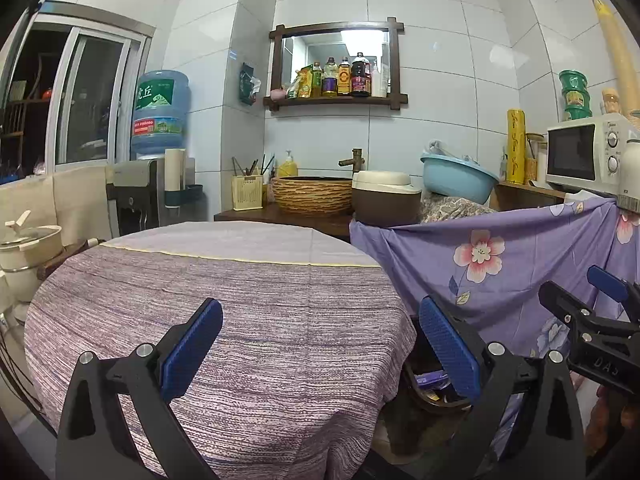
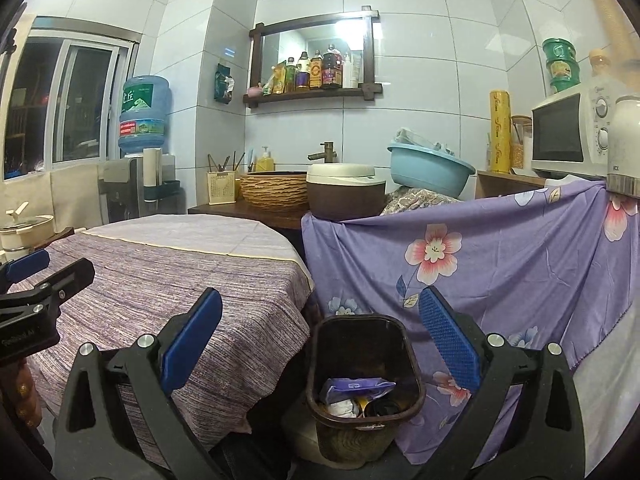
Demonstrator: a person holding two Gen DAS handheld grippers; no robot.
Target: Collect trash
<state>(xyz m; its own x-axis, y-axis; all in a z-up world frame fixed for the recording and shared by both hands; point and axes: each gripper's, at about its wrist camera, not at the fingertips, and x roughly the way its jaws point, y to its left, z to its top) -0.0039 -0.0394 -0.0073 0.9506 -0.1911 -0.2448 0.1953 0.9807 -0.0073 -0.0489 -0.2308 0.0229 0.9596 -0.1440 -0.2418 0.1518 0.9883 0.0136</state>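
Right wrist view: my right gripper (image 2: 320, 344) is spread wide and empty above the brown bin (image 2: 362, 390), which holds a purple wrapper (image 2: 352, 387) and stands between the round table (image 2: 168, 280) and a floral cloth (image 2: 500, 280). My left gripper (image 1: 320, 346) is likewise spread and empty over the table.

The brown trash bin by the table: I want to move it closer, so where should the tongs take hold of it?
Grip the rim of the brown trash bin on its near long wall, coming down from above with one finger inside and one outside. The bin stands upright and open-topped, its thin lip is exposed, and the purple wrapper lies low enough to leave room. The right tongs are open over it.
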